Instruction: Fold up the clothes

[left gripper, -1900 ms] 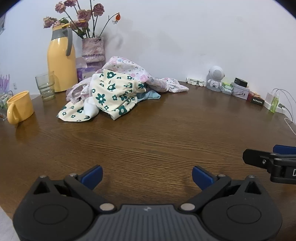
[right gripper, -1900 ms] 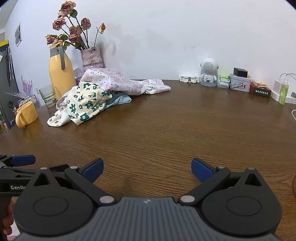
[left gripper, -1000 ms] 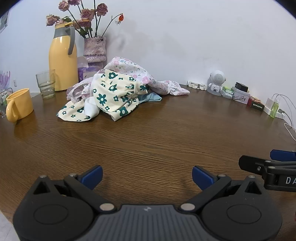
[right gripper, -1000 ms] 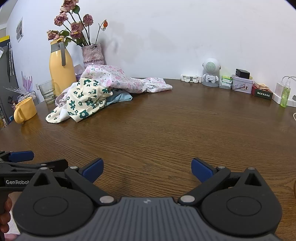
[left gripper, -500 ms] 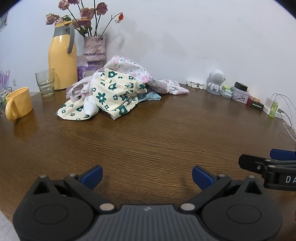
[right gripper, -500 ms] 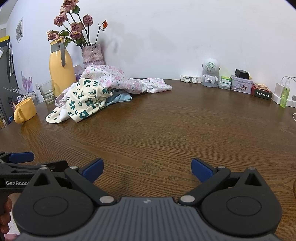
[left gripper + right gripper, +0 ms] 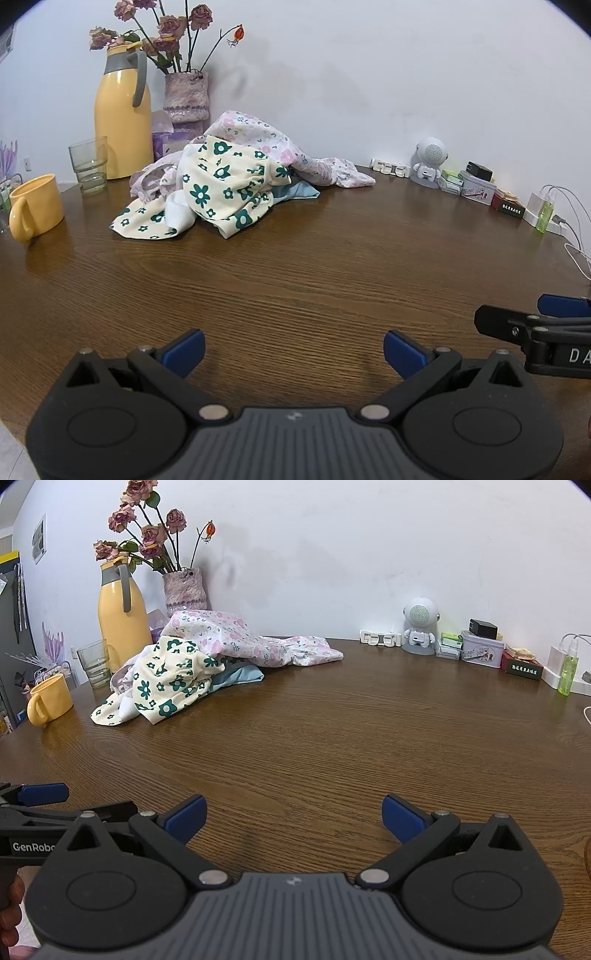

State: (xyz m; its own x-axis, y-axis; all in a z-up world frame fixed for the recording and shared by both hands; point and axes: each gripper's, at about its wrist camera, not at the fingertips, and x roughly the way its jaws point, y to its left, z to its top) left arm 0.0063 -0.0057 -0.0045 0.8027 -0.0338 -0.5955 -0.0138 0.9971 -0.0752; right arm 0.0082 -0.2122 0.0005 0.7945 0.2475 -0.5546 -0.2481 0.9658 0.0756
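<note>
nearest the cameras, the left gripper (image 7: pixel 293 350) hovers low over the near edge of the table (image 7: pixel 332 266), its blue-tipped fingers spread wide with nothing between them. the right gripper (image 7: pixel 291 814) sits just beside it, also over bare wood, its fingers equally wide apart and empty. each gripper shows at the edge of the other's view, and part of a hand (image 7: pixel 11 904) grips the left one's handle.

beyond them lies a broad stretch of bare brown wood. further back and to the left lies the pile of clothes (image 7: pixel 236 184), unfolded and well apart from both grippers: a cream piece with dark green flowers (image 7: pixel 166 683) lies on the front, a pink flowered piece (image 7: pixel 236 637) drapes over the back and trails to the right, and a bit of light blue cloth (image 7: pixel 240 675) shows underneath.

left of the pile stand a yellow mug (image 7: pixel 35 208) and a clear glass (image 7: pixel 88 164). behind those, against the white wall, are a yellow jug (image 7: pixel 122 118) and a vase (image 7: pixel 186 98) of dried roses. along the far right edge sit a small white robot figure (image 7: pixel 419 626), a tin (image 7: pixel 480 651), a dark box (image 7: pixel 522 668), a green bottle (image 7: pixel 569 672) and a white charger (image 7: pixel 537 208) with cables.
</note>
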